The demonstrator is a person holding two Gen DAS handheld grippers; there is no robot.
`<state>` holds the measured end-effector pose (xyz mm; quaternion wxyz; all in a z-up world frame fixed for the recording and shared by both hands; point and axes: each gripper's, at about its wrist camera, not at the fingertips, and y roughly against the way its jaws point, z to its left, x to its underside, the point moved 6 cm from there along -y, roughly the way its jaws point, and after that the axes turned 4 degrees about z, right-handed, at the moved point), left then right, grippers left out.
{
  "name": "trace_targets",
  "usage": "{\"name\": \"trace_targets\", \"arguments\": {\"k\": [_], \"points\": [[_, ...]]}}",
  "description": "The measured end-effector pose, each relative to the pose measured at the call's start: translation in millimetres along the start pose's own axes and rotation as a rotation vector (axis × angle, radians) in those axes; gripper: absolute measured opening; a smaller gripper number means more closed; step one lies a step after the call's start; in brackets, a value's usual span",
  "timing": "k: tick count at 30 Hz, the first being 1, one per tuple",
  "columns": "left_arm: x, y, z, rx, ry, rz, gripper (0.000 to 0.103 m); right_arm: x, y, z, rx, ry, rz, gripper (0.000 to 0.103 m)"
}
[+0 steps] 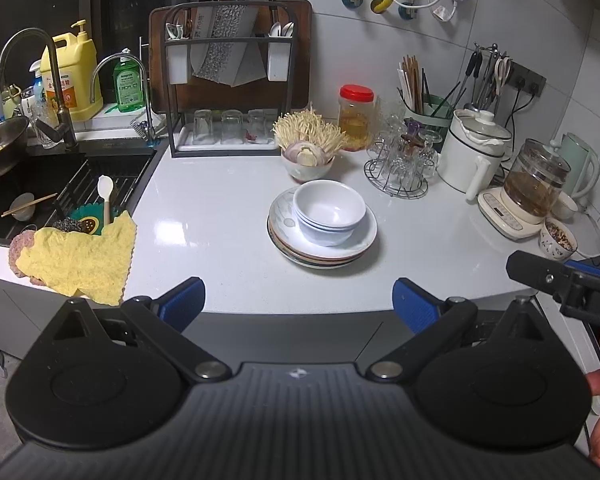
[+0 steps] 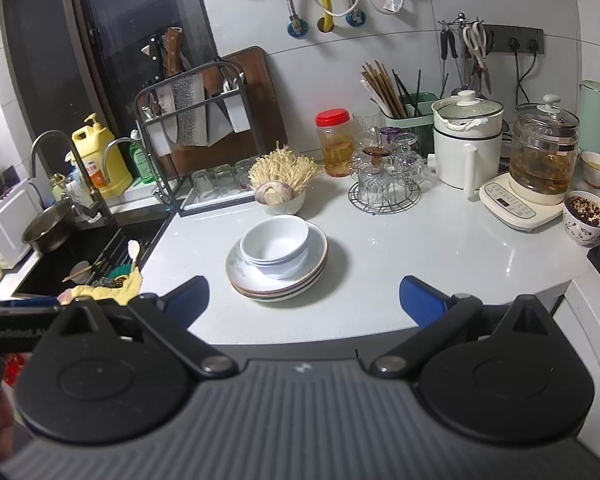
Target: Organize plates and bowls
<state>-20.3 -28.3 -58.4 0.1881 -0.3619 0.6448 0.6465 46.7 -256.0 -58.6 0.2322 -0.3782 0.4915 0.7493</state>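
Left wrist view: from off the counter's front edge, facing the back wall over the white countertop [image 1: 220, 208], sink [image 1: 60, 184] at left; set back from the dishes.
Right wrist view: same height and heading, placed further right.
Shared: stack of plates [image 1: 322, 236] [image 2: 277, 266] with nested bowls [image 1: 329, 212] [image 2: 275, 245], knife rack [image 1: 228, 76] [image 2: 192, 120], kettles.

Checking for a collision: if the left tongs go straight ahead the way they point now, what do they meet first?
Probably the stacked white bowls on the plate stack. The left tongs are open, holding nothing, with bare countertop before them; depth is uncertain.
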Motion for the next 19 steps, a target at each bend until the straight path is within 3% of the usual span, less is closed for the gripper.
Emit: {"name": "trace_targets", "arguments": {"k": [19], "points": [[14, 11, -8, 0.005, 0.012, 0.001, 0.101, 9, 12, 0, 0.003, 0.016, 0.001, 0.103]]}}
